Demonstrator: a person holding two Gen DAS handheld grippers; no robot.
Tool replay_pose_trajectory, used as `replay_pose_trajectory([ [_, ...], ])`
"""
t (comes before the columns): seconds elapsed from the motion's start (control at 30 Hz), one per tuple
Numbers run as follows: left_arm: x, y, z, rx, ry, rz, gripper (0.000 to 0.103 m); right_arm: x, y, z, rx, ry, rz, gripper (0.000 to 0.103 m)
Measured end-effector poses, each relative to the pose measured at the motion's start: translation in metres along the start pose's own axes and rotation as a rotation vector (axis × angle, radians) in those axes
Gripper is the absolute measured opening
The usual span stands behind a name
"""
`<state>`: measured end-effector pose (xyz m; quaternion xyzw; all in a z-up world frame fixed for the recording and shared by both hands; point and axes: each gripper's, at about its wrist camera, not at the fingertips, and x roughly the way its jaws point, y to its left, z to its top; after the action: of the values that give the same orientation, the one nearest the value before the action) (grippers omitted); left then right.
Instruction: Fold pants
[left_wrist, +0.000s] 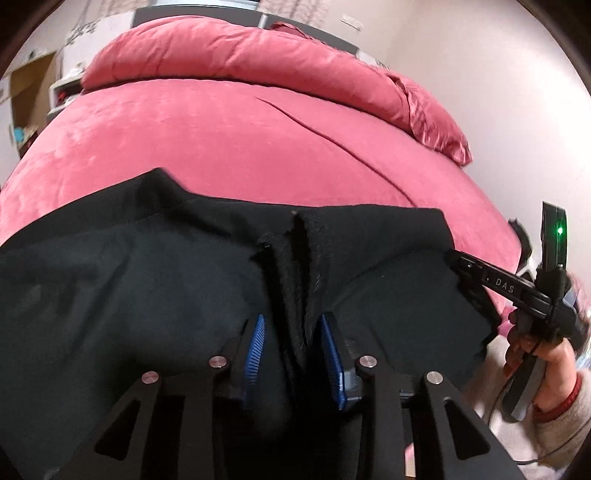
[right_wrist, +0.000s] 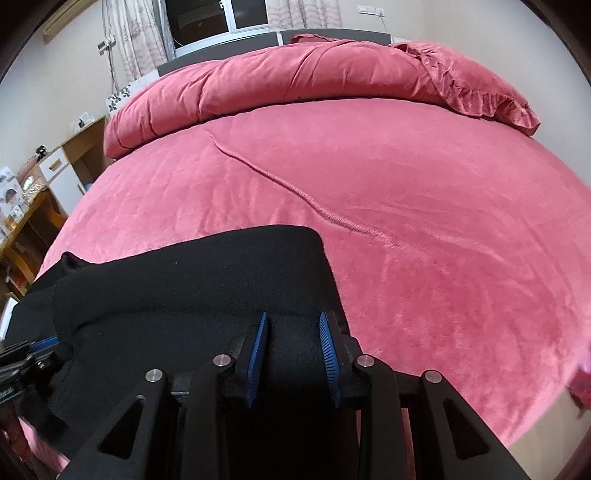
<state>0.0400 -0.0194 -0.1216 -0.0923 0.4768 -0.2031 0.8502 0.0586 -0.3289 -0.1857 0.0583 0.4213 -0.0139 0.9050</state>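
Note:
Black pants (left_wrist: 155, 280) lie across the near edge of a red bed (left_wrist: 229, 140). My left gripper (left_wrist: 293, 325) has its blue pads on either side of a raised fold of the pants, pinching the cloth. The right gripper shows in the left wrist view at the far right (left_wrist: 461, 264), its tip at the pants' right edge. In the right wrist view the right gripper (right_wrist: 293, 325) holds a thick band of the black pants (right_wrist: 192, 280) between its blue pads. The left gripper's tip shows at the left edge (right_wrist: 26, 360).
A rolled red duvet (right_wrist: 295, 74) and a frilled pillow (right_wrist: 480, 88) lie at the head of the bed. A long crease (right_wrist: 295, 192) runs across the red sheet (right_wrist: 443, 221). Wooden shelves and a desk (right_wrist: 37, 192) stand to the left. A window (right_wrist: 218, 18) is behind the headboard.

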Motion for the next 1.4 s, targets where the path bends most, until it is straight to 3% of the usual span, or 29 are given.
replay_pose_trajectory([
  [0.13, -0.034, 0.032, -0.008, -0.114, -0.058, 0.041, 0.031, -0.035, 0.029, 0.002, -0.096, -0.11, 0.023, 0.032],
  [0.23, -0.06, 0.058, -0.014, -0.21, -0.114, 0.048, 0.031, -0.051, 0.06, -0.001, -0.194, -0.137, 0.119, 0.032],
  [0.47, -0.123, 0.12, -0.021, -0.39, -0.237, 0.126, 0.035, -0.047, 0.12, -0.027, -0.335, -0.016, 0.357, 0.032],
  [0.6, -0.159, 0.167, -0.03, -0.544, -0.273, 0.183, 0.036, -0.027, 0.138, -0.047, -0.373, 0.111, 0.388, 0.032],
  [0.7, -0.183, 0.198, -0.046, -0.623, -0.307, 0.258, 0.045, -0.022, 0.14, -0.051, -0.368, 0.127, 0.384, 0.032],
  [0.8, -0.202, 0.235, -0.065, -0.686, -0.282, 0.309, 0.048, -0.02, 0.134, -0.048, -0.333, 0.132, 0.402, 0.034],
  [0.93, -0.203, 0.275, -0.093, -0.788, -0.209, 0.285, 0.053, -0.018, 0.129, -0.047, -0.295, 0.143, 0.424, 0.034],
  [1.1, -0.182, 0.295, -0.113, -0.885, -0.159, 0.157, 0.057, -0.017, 0.126, -0.048, -0.296, 0.141, 0.423, 0.034],
  [1.3, -0.164, 0.285, -0.098, -0.752, -0.103, 0.148, 0.057, -0.015, 0.123, -0.047, -0.276, 0.146, 0.433, 0.034],
  [1.4, -0.155, 0.28, -0.095, -0.705, -0.051, 0.188, 0.057, -0.016, 0.123, -0.047, -0.281, 0.144, 0.429, 0.035],
])
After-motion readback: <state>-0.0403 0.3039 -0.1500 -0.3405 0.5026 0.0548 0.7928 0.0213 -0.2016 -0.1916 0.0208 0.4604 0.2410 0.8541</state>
